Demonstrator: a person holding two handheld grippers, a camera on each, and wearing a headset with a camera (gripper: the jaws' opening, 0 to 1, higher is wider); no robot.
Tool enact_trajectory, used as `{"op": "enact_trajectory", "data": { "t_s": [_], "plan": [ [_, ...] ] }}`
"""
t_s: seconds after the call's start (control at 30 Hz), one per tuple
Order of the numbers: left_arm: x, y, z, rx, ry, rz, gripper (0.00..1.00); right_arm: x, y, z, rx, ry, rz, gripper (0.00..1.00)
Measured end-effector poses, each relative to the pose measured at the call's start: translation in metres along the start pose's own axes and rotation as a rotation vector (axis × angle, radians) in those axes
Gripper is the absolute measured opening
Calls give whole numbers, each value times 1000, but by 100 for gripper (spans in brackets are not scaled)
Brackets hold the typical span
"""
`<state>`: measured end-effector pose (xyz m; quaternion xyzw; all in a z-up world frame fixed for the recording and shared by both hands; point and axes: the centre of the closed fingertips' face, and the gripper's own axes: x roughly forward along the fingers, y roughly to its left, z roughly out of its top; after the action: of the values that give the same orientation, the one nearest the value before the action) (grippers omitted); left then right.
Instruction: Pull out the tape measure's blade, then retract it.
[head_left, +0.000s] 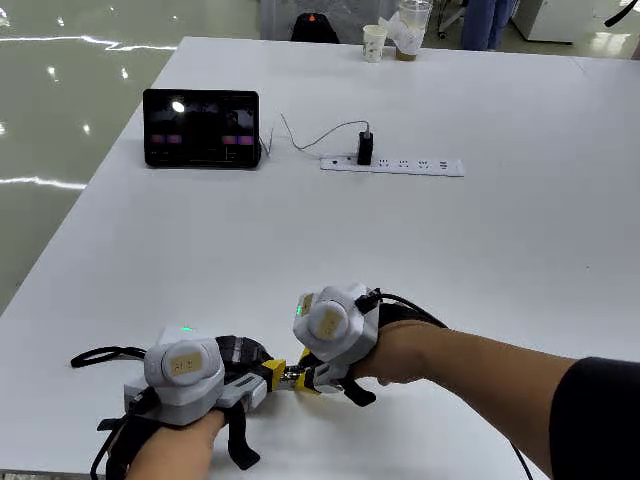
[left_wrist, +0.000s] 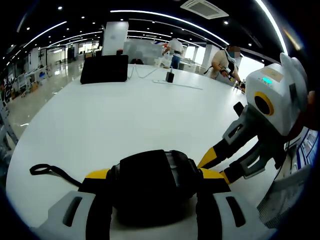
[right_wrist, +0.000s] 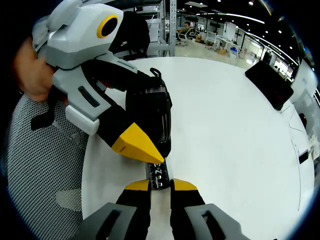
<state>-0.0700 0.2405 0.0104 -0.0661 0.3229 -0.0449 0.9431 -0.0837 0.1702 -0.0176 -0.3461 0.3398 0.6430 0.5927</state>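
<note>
white table (head_left: 400, 250): left gripper (head_left: 262, 378) clamps the black tape measure (left_wrist: 155, 182); right gripper (right_wrist: 161, 186) pinches the blade (right_wrist: 156, 172), a short length showing.

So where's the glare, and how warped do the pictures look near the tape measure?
Head view: sharp, with ceiling-light glare on the floor and the tablet. Left gripper view: heavy fisheye bend, the tape measure close and dark. Right gripper view: same bend, yet numbers on the blade read clearly.
</note>
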Motion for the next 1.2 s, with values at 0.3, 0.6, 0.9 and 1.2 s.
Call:
{"op": "enact_trajectory", "data": {
  "t_s": [0.3, 0.6, 0.9, 1.2],
  "plan": [
    [0, 0, 0, -1, 1, -1, 63, 1, 1, 4, 4, -2, 2, 11],
    [0, 1, 0, -1, 1, -2, 63, 3, 2, 7, -7, -1, 7, 11],
    [0, 1, 0, 0, 1, -1, 63, 4, 3, 10, -15, 4, 11, 11],
    [-1, 0, 0, -2, 0, -2, 63, 6, 3, 11, -14, -1, 11, 11]
  ]
}}
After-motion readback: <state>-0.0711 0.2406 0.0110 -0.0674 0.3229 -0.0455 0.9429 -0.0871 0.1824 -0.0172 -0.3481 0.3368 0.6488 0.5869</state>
